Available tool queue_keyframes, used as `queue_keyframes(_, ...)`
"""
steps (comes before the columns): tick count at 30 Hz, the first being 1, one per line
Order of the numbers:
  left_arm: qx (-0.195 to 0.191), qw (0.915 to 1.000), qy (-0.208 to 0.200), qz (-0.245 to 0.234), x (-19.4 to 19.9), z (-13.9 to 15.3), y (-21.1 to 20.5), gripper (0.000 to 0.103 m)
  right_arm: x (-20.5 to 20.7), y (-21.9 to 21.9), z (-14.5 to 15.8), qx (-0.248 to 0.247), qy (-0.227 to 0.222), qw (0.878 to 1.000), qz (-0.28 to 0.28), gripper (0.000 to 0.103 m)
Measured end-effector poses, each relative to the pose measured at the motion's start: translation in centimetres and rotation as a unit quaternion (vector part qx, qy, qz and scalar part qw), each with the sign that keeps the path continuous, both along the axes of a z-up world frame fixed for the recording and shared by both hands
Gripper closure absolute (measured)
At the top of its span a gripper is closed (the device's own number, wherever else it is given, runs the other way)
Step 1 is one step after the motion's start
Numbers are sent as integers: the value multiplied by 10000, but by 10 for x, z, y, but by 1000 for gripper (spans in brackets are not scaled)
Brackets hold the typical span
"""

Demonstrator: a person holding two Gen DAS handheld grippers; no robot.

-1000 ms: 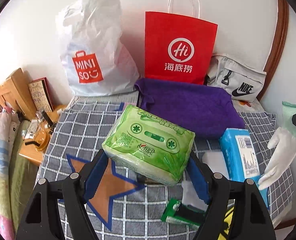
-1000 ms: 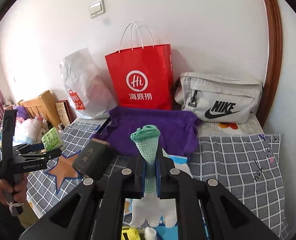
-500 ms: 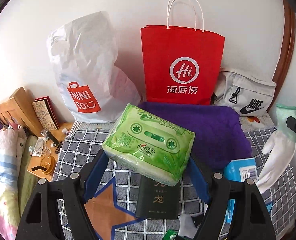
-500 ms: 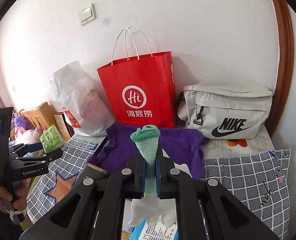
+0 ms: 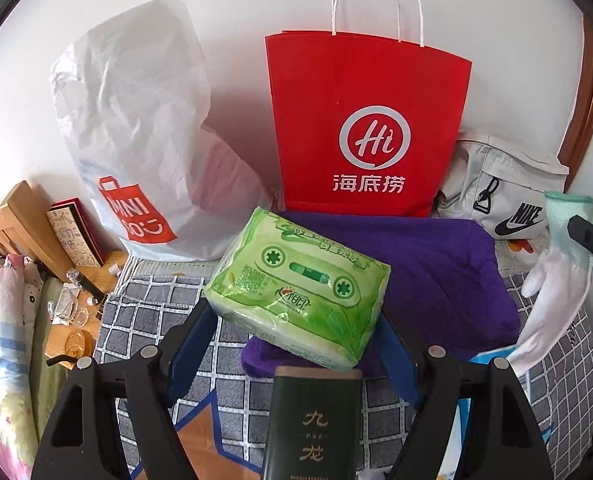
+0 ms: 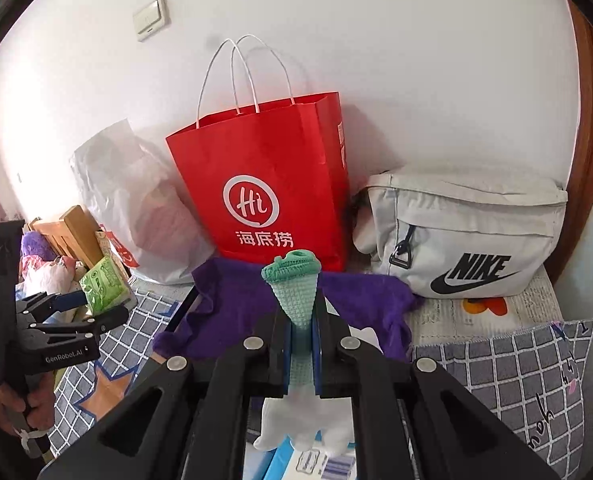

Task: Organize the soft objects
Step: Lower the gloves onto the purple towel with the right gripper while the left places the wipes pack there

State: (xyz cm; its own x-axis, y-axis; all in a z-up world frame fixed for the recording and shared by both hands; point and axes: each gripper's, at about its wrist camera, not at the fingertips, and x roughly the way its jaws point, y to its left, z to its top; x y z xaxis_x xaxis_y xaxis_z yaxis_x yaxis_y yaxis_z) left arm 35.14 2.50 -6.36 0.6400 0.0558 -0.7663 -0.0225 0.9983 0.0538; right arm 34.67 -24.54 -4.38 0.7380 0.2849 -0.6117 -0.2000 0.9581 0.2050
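Observation:
My left gripper [image 5: 296, 332] is shut on a green pack of tissues [image 5: 296, 284], held in the air in front of the red paper bag [image 5: 366, 120]. From the right wrist view the same pack [image 6: 104, 286] shows at the far left in the left gripper [image 6: 112, 300]. My right gripper [image 6: 300, 344] is shut on the mint cuff of a white glove [image 6: 296, 292]; its fingers hang below the jaws. That glove [image 5: 556, 280] also dangles at the right edge of the left wrist view. A purple towel [image 5: 436, 276] lies on the checked cloth [image 5: 144, 320].
A white plastic bag [image 5: 136, 128] and a grey Nike pouch [image 6: 468, 236] flank the red bag [image 6: 264, 184] against the wall. A dark green box [image 5: 312, 428] and a blue pack [image 6: 308, 460] lie near me. A wooden bedside table [image 5: 76, 320] with small items is at the left.
Both grippers moved toward the bags at the wall, which look larger now. The dark green box came into the left wrist view. Each gripper keeps its hold.

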Motion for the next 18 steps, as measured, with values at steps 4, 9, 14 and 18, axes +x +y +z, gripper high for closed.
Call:
queue_keyframes(4, -58, 10000, 36, -12, 16, -8, 1, 26, 21, 2, -3, -2, -34, 10000, -8, 95)
queue_keyframes(9, -85, 9999, 125, -76, 38, -20, -3, 26, 49, 4, -6, 26, -166, 9999, 0, 95)
queue_keyframes(14, -113, 9994, 289, -158, 60, -40, -8, 26, 71, 8, -30, -166, 68, 9998, 21, 95)
queue_keyframes(18, -125, 9985, 501, -206, 82, -60, -14, 26, 87, 4, -65, -216, 451, 9987, 16, 94)
